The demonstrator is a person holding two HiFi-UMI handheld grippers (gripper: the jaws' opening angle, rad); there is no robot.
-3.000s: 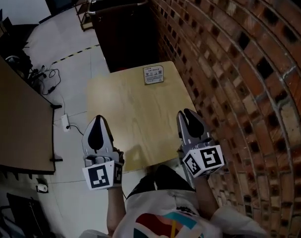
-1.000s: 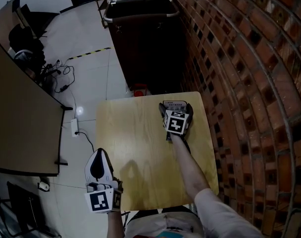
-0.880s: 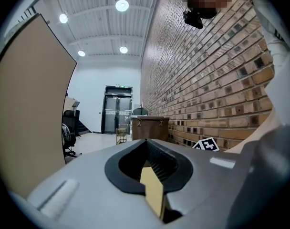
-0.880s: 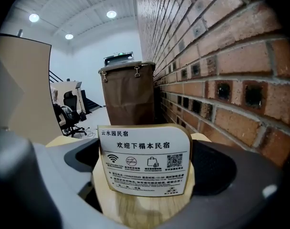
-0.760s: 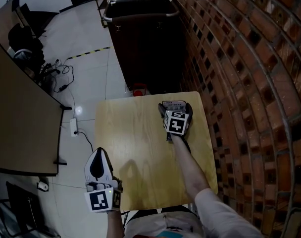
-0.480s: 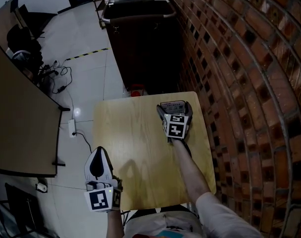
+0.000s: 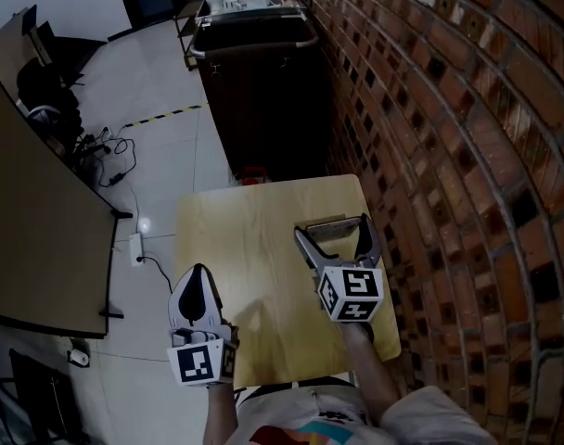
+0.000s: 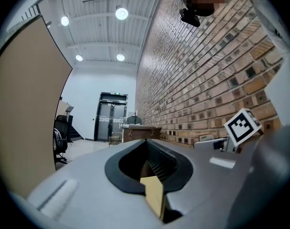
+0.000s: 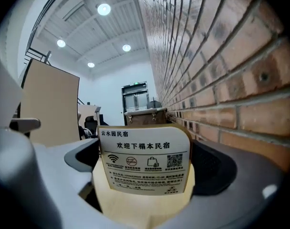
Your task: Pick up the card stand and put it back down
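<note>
The card stand (image 9: 144, 166) is a small upright sign with printed text and icons. It sits between the jaws of my right gripper (image 9: 147, 157), which is shut on its sides. In the head view the right gripper (image 7: 332, 232) holds the card stand (image 7: 326, 223) edge-on over the right part of the wooden table (image 7: 245, 239), apparently raised off the top. My left gripper (image 7: 198, 274) hangs at the table's near left edge, shut and holding nothing. In the left gripper view its jaws (image 8: 147, 143) meet at the tips.
A brick wall (image 7: 449, 156) runs close along the table's right side. A dark cabinet (image 7: 263, 91) stands just beyond the far edge. A tan partition (image 7: 32, 230) and floor cables (image 7: 106, 146) lie to the left, with tiled floor between.
My right gripper closed on the card stand at the table's far right, then drew back toward me with the stand in it. The left gripper barely moved.
</note>
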